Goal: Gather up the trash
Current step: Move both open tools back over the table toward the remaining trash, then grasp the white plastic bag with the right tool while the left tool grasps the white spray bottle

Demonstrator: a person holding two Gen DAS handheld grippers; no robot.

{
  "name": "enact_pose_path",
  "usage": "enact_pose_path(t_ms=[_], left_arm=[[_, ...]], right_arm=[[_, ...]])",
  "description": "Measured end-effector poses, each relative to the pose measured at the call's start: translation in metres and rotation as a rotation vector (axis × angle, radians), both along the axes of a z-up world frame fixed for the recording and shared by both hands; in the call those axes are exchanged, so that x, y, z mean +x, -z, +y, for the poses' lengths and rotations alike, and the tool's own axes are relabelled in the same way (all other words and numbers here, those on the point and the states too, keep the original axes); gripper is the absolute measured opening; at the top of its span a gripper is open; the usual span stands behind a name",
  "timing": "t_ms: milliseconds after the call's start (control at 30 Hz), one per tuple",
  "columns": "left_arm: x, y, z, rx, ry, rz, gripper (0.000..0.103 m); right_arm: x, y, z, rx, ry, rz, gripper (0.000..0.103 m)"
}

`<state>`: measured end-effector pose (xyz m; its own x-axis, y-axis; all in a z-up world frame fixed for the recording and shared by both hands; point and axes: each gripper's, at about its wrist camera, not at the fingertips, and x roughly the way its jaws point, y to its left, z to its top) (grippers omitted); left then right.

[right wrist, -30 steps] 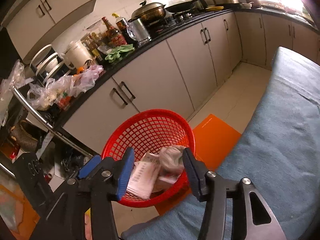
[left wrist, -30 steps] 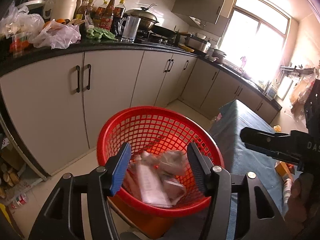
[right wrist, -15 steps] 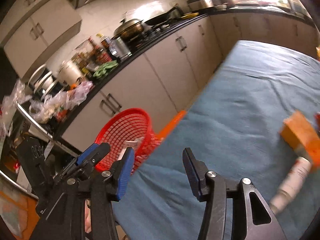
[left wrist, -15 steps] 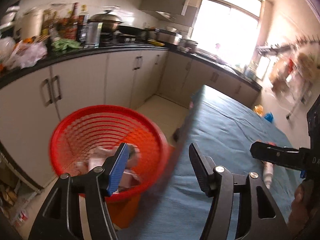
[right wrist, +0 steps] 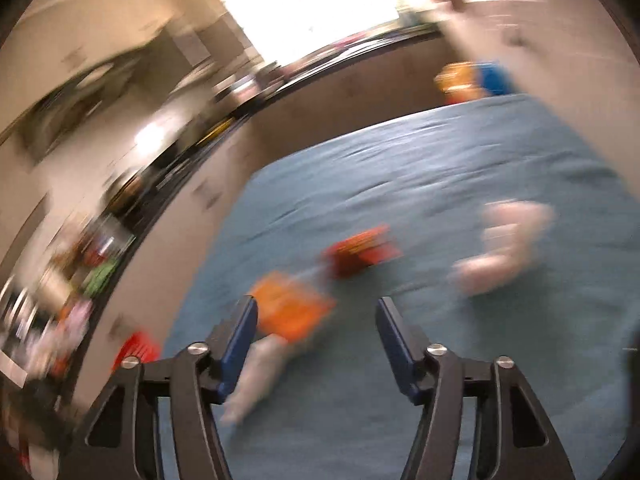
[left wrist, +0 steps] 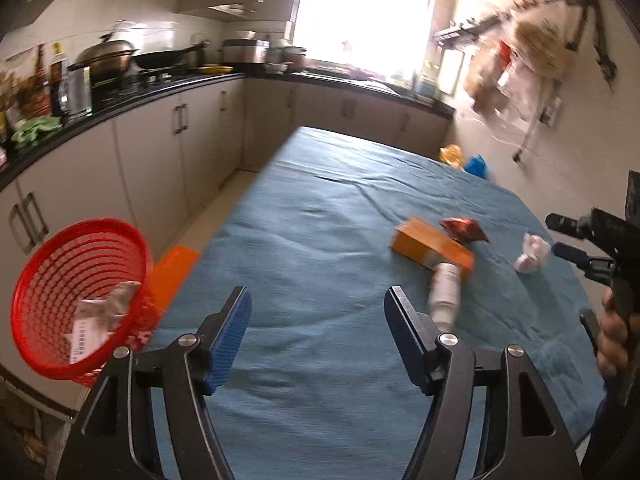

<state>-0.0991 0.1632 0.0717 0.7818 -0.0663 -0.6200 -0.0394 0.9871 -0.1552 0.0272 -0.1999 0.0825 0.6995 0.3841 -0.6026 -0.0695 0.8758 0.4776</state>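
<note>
A red mesh basket [left wrist: 80, 296] with paper trash inside stands left of the blue-covered table [left wrist: 320, 240]. On the cloth lie an orange box [left wrist: 430, 248], a white bottle [left wrist: 444, 292], a red wrapper [left wrist: 464, 229] and crumpled white paper [left wrist: 530, 254]. My left gripper [left wrist: 318, 308] hovers over the table's near part, jaws opening, nothing between them. My right gripper [right wrist: 316, 318], jaws also opening and empty, is over the cloth near the blurred orange box [right wrist: 292, 312], red wrapper [right wrist: 360, 250] and white paper [right wrist: 504, 246]. It also shows at the right edge [left wrist: 580, 240] in the left wrist view.
Kitchen cabinets and a black countertop [left wrist: 160, 88] with pots and bottles run along the left and far walls. An orange mat [left wrist: 172, 268] lies on the floor by the basket. Yellow and blue items [left wrist: 464, 158] sit past the table's far corner. Bags hang on the right wall.
Both grippers have swung right, away from the red basket and over the blue table. Their jaws stand wider than before. The right wrist view is now heavily blurred.
</note>
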Motion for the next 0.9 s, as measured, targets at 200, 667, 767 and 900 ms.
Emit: enact_pose_path(t_ms=[200, 667, 767, 900], left_arm=[[0.016, -0.002, -0.041, -0.021, 0.115, 0.044, 0.073], [0.056, 0.015, -0.095, 0.033, 0.221, 0.135, 0.076], [0.067, 0.021, -0.098, 0.04, 0.218, 0.159, 0.076], [0.079, 0.031, -0.108, 0.068, 0.228, 0.18, 0.076]], right_arm=[[0.025, 0.016, -0.082, -0.004, 0.257, 0.11, 0.076], [0.083, 0.054, -0.063, -0.128, 0.182, 0.247, 0.037], [0.082, 0.06, -0.053, -0.153, 0.121, 0.215, 0.031], [0.071, 0.047, -0.039, -0.1, 0.006, 0.094, 0.031]])
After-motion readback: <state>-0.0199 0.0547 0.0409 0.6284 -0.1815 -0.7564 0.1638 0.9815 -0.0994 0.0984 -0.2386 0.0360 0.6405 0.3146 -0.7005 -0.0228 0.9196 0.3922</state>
